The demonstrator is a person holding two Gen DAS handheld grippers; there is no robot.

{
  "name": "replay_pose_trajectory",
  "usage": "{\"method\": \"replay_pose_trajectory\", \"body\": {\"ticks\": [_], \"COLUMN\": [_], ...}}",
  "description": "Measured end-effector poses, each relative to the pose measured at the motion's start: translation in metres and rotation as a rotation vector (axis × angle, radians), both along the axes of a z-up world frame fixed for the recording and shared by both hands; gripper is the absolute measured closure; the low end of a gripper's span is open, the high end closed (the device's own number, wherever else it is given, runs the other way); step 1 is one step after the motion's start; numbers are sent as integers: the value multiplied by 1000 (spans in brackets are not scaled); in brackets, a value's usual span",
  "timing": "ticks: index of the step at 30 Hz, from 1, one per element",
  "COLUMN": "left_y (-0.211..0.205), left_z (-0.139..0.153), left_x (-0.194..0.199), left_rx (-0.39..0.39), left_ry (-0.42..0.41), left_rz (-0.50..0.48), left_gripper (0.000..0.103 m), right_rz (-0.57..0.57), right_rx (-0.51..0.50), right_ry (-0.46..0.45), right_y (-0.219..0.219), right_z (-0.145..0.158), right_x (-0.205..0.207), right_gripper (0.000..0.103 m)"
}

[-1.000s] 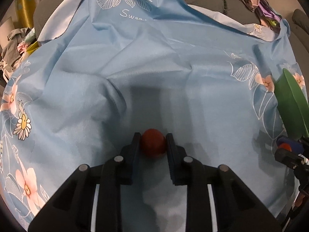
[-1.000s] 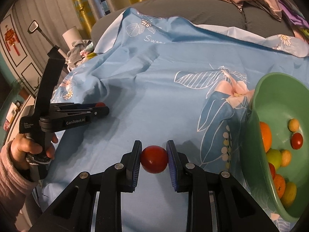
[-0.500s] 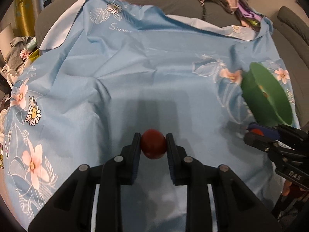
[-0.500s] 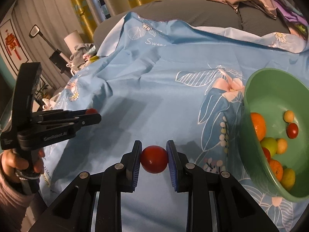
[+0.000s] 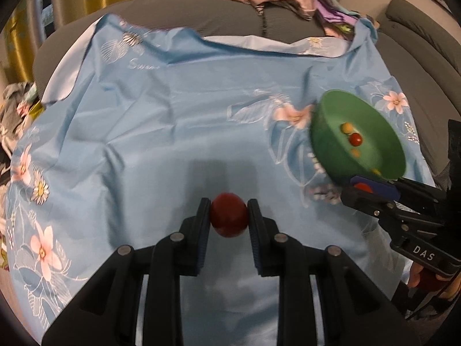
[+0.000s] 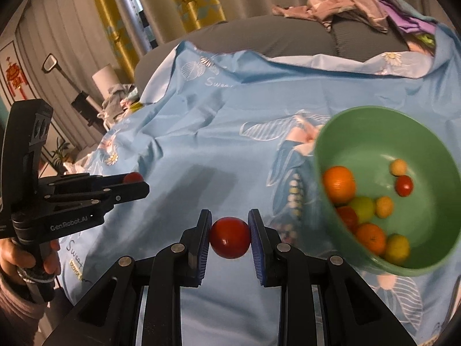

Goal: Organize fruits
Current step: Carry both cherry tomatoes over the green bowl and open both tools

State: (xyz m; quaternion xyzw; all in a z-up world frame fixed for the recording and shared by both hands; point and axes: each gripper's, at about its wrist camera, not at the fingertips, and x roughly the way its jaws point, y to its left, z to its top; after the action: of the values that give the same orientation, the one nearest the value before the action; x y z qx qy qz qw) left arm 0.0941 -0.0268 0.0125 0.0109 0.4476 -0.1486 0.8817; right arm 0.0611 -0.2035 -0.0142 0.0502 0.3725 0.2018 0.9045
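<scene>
Two downward wrist views, shared bowl (image 5: 331, 144)

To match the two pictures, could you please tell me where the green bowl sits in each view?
Left wrist view: green bowl at the right, above the right gripper.
Right wrist view: green bowl at the right, fruit inside.
Shared landmark: the blue flowered cloth beneath it.

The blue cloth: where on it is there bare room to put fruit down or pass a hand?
The cloth lies bare across its wide middle, between the grey cushion behind and the two grippers in front. The left edge by the daisy print is free too. It is crowded only at the right, where the green bowl sits, its lower side full of fruit.
</scene>
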Motion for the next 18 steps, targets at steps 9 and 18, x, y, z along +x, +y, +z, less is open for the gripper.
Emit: {"method": "replay_pose_trajectory", "body": {"ticks": [9,18], "left_y": [-63,-137], "left_z": [17,22], "left_x": [13,41], "left_rx": [-42,-70], "left_ry": [-33,-9], "left_rz": [-137,-273], "left_gripper": [78,77], "right_rz": [-121,-239], "right_rx": [12,-8], "right_ry": [-45,-47], "right_y": [-59,-108], "right_z": [15,18], "right_x": [-10,-2], "right_gripper": [75,75]}}
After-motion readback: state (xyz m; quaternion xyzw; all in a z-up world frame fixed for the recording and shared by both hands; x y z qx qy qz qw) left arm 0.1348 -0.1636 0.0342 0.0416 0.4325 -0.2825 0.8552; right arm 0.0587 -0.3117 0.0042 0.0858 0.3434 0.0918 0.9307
